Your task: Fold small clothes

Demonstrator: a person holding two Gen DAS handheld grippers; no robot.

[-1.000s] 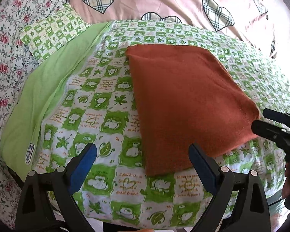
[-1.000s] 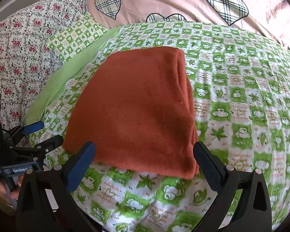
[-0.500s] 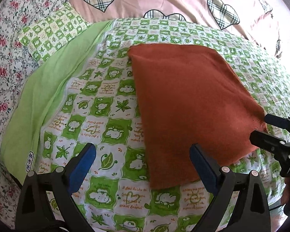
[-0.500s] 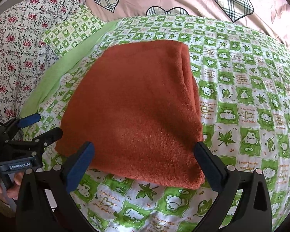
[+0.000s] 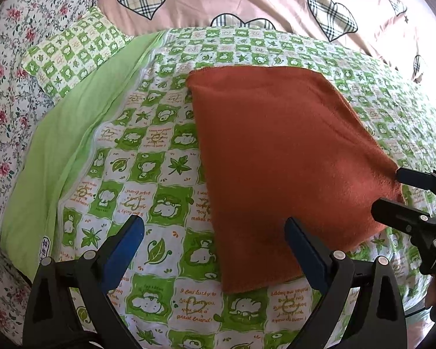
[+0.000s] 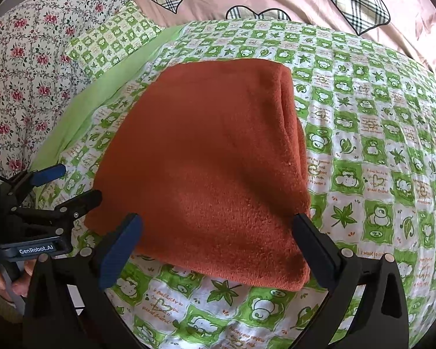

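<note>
Both grippers are held wide open with nothing gripped: the left gripper (image 5: 213,245) at the cloth's (image 5: 279,157) lower-left corner, the right gripper (image 6: 218,242) spanning its near edge. The folded cloth is spread mid-frame on the green quilt (image 6: 378,151).

Your left hand-held gripper (image 5: 215,250) sits low in the frame, jaws spread wide, nothing between them. Your right hand-held gripper (image 6: 216,247) is the same: low, wide apart, gripping nothing. Your left hand's fingers (image 6: 20,276) show at lower left, wrapped on the handle.
</note>
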